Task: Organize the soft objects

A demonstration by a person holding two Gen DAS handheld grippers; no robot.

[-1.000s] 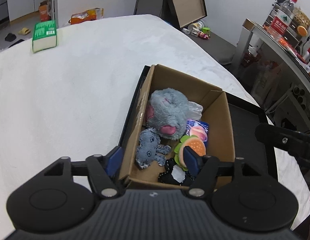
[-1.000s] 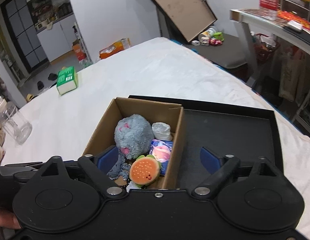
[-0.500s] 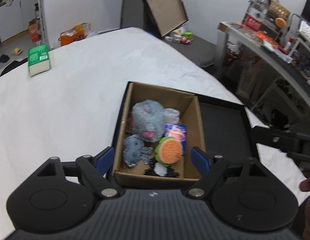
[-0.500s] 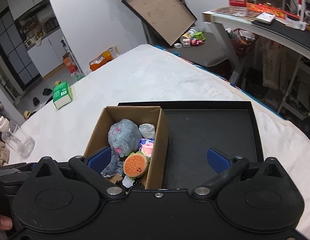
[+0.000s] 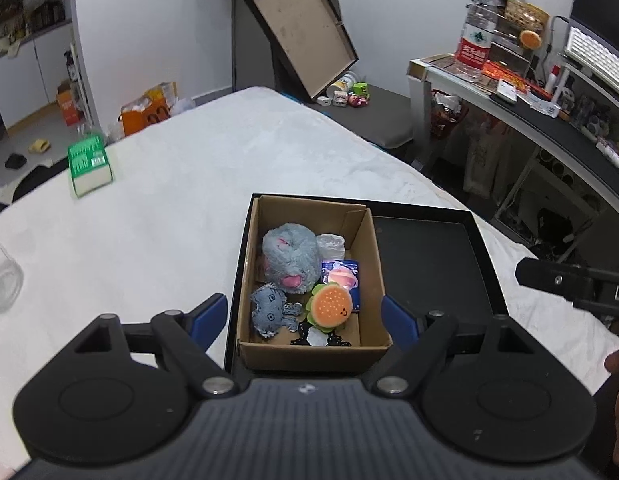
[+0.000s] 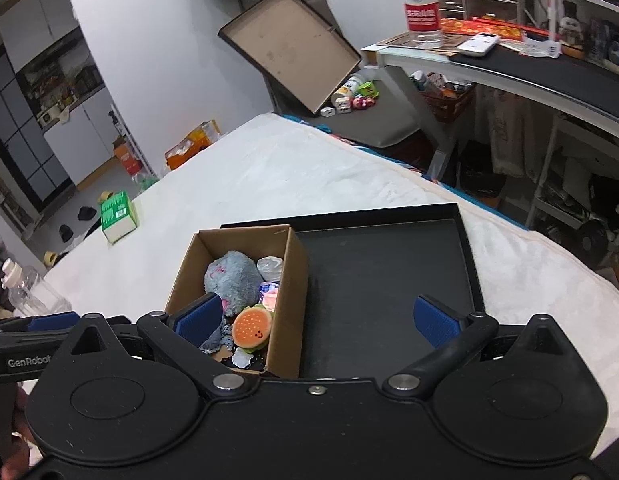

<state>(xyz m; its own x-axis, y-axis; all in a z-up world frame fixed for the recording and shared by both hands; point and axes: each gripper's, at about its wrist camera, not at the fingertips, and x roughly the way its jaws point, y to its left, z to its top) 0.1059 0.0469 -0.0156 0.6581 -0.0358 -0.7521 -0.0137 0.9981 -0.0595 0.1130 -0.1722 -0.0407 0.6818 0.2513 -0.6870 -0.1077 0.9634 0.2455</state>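
Observation:
A brown cardboard box stands in the left half of a black tray on the white cover. Inside lie a large grey plush, a small grey octopus toy, an orange burger plush, a pink and blue packet and a clear plastic bag. My left gripper hovers open above the box's near end, holding nothing. My right gripper hangs wide open over the box wall and the bare tray, also holding nothing.
A green tissue pack lies far left on the white cover. A glass jar stands at the left edge. To the right is a cluttered desk with a water bottle. A box lid leans against the back wall.
Both grippers have risen and drawn back from the box, which now looks smaller. Their jaws have spread wider. The left gripper's right finger has come out of the box.

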